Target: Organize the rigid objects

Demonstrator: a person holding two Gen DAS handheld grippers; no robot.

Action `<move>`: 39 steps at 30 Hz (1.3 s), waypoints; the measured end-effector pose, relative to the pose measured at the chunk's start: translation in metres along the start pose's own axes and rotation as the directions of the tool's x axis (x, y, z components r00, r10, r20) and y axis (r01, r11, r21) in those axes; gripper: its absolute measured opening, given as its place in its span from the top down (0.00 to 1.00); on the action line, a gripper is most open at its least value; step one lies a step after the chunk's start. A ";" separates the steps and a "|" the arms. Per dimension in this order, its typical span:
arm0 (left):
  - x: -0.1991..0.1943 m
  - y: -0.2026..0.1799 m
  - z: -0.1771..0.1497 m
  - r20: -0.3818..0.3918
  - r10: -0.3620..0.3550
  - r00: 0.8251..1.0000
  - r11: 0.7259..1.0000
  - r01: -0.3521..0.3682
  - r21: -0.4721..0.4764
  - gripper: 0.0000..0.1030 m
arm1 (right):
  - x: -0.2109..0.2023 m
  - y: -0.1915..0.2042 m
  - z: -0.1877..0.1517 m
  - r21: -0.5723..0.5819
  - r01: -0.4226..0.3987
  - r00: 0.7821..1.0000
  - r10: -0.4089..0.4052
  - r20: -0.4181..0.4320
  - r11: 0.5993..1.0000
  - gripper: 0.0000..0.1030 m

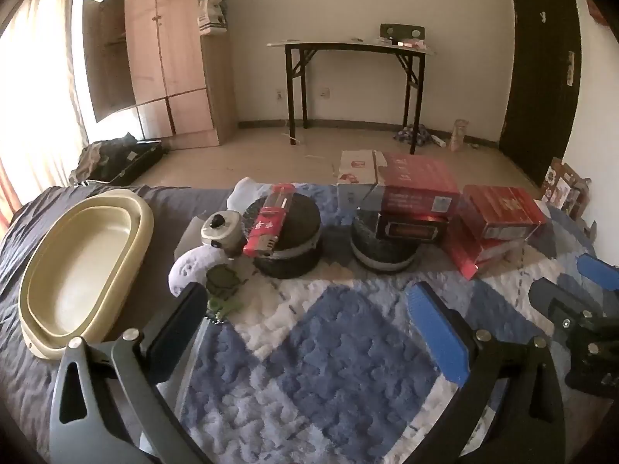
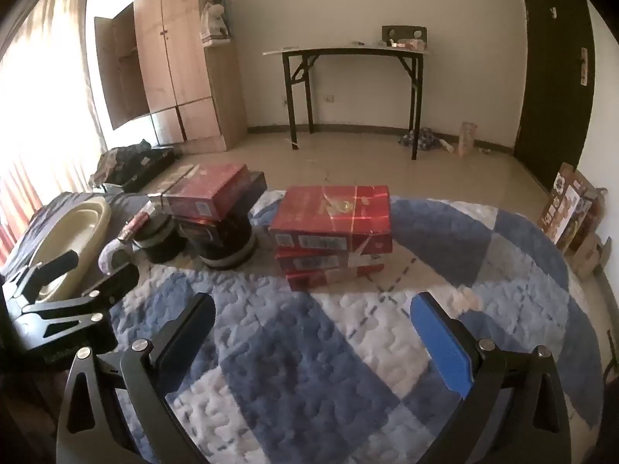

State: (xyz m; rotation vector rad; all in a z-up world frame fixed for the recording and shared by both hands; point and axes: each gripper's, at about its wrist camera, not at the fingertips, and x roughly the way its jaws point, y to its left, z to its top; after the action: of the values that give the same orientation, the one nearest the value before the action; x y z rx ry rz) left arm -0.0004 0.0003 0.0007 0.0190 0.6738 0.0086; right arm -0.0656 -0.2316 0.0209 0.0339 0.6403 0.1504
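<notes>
My left gripper (image 1: 309, 321) is open above a blue and white blanket (image 1: 317, 348), nothing between its fingers. Ahead stand two round black tins (image 1: 288, 247) (image 1: 381, 247); a narrow red box (image 1: 267, 220) lies on the left one, a dark box with a red lid (image 1: 416, 201) on the right one. A stack of red boxes (image 1: 495, 220) stands further right. A cream oval basin (image 1: 77, 270) lies at the left. My right gripper (image 2: 313, 326) is open too, facing the stack of red boxes (image 2: 332, 236). Each gripper shows at the edge of the other's view.
A small beige dial device (image 1: 222, 230), a white plush item (image 1: 193, 265) and a small green item (image 1: 222, 282) lie beside the left tin. Beyond the bed are a folding table (image 1: 352, 48), a wooden wardrobe (image 1: 170, 58), a dark door (image 1: 541, 69) and an open suitcase (image 1: 120, 158).
</notes>
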 end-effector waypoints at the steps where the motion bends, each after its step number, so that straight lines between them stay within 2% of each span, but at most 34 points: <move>1: -0.001 0.000 0.000 0.004 0.005 1.000 1.000 -0.005 0.000 0.00 | 0.000 0.001 0.000 -0.002 0.003 1.000 -0.003 -0.002 1.000 0.00; 3: -0.002 0.001 0.001 0.010 0.017 1.000 1.000 -0.017 -0.005 0.00 | 0.004 -0.002 0.001 0.025 -0.011 1.000 0.011 -0.013 1.000 0.00; 6: 0.000 -0.003 -0.003 0.009 -0.020 1.000 1.000 0.020 0.008 0.00 | 0.003 0.003 0.001 0.022 -0.016 1.000 0.017 -0.009 1.000 0.00; 7: 0.000 -0.003 -0.004 0.007 -0.022 1.000 1.000 0.022 0.007 0.00 | 0.004 -0.007 -0.003 0.049 -0.028 1.000 0.028 -0.006 0.998 0.00; 10: 0.000 -0.004 -0.006 0.005 -0.012 1.000 1.000 0.012 0.011 0.00 | 0.002 -0.009 -0.004 0.052 -0.014 1.000 0.015 -0.011 0.999 0.00; 25: -0.004 0.003 -0.003 0.044 -0.021 0.999 0.999 0.020 0.024 0.00 | -0.027 -0.012 -0.006 0.077 -0.056 0.997 0.052 0.054 0.995 0.00; 28: -0.006 0.005 -0.002 0.050 -0.028 0.998 0.999 0.027 0.027 0.00 | -0.028 -0.014 -0.005 0.077 -0.055 0.998 0.052 0.046 0.995 0.00; 31: -0.009 0.008 0.000 0.048 -0.070 0.996 0.998 0.070 0.008 0.00 | -0.031 -0.016 -0.003 0.086 -0.025 0.998 0.020 0.058 0.996 0.00; 33: -0.011 0.007 0.001 0.045 -0.086 0.995 0.996 0.086 0.016 0.00 | -0.031 -0.014 -0.001 0.081 -0.035 0.998 0.031 0.054 0.996 0.00; 37: -0.017 0.004 0.003 0.060 -0.065 0.996 0.998 0.064 0.021 0.00 | -0.028 -0.014 -0.003 0.100 -0.067 0.997 0.062 0.056 0.993 0.00; 39: -0.017 0.006 0.003 0.050 -0.071 0.996 0.997 0.071 0.011 0.00 | -0.023 -0.018 -0.004 0.119 -0.052 0.998 0.048 0.031 0.992 0.00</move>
State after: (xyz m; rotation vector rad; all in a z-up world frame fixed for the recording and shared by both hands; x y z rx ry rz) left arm -0.0116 0.0055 0.0134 0.0038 0.6234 -0.0629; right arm -0.0837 -0.2527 0.0295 0.1678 0.6197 0.1595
